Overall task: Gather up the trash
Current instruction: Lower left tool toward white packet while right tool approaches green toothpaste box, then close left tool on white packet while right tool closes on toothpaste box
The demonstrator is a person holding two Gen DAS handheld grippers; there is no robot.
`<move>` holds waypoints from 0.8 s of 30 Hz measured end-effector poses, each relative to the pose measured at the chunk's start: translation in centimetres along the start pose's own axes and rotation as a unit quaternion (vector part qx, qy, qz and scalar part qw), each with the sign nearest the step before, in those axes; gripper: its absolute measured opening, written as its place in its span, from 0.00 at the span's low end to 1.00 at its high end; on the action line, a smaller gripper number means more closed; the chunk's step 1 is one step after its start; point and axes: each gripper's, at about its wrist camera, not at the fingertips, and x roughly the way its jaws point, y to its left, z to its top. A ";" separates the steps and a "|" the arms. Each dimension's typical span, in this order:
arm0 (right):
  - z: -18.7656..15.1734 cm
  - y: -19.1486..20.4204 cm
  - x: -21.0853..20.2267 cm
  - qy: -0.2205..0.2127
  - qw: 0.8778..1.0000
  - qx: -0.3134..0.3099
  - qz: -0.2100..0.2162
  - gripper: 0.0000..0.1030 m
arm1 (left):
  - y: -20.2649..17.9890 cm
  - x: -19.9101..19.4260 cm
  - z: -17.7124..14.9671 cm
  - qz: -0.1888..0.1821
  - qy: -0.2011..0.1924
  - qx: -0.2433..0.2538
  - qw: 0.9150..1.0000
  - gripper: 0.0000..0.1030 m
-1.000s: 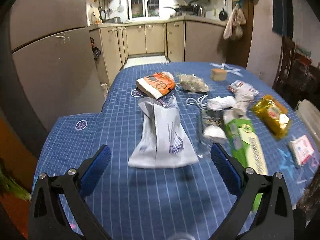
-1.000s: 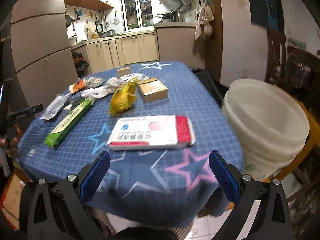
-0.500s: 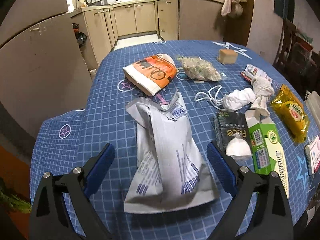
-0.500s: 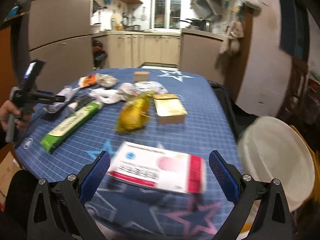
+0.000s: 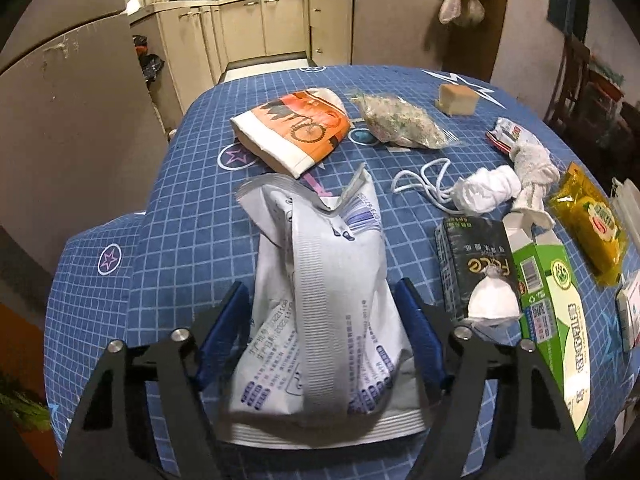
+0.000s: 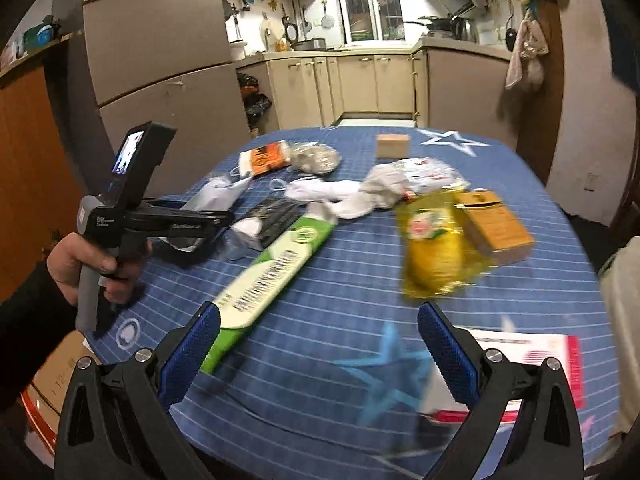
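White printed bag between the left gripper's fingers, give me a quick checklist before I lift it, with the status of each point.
1. White printed bag sits between the blue pads of the left gripper: ok.
2. Pads firmly clamped on the bag: cannot tell; they flank it closely and it bulges between them.
3. Black packet and green carton lie apart from the bag, so should not be dragged: ok.
4. Right gripper open and empty, hanging over the table: ok.
5. Trash container's position: cannot tell; only a pale blurred edge shows in the right wrist view.
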 end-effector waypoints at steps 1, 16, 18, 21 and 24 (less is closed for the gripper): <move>0.2 0.6 0.4 0.003 1.000 0.000 0.005 0.95 | 0.0 -0.1 0.0 0.002 -0.003 -0.002 1.000 0.66; 0.6 7.3 5.2 0.025 0.999 -0.032 -0.030 0.95 | 0.6 -0.6 -0.7 0.014 -0.010 -0.011 1.000 0.65; 0.4 7.1 6.0 0.031 0.998 -0.033 -0.044 0.95 | 0.6 -0.6 -0.7 0.016 -0.010 -0.012 1.000 0.65; 0.0 6.8 7.1 0.046 0.997 -0.032 -0.059 0.90 | 0.6 -0.7 -0.8 0.023 -0.011 -0.013 1.000 0.65; -0.4 6.4 7.5 0.055 0.995 -0.032 -0.072 0.76 | 0.7 -0.8 -0.8 0.027 -0.010 -0.016 0.999 0.66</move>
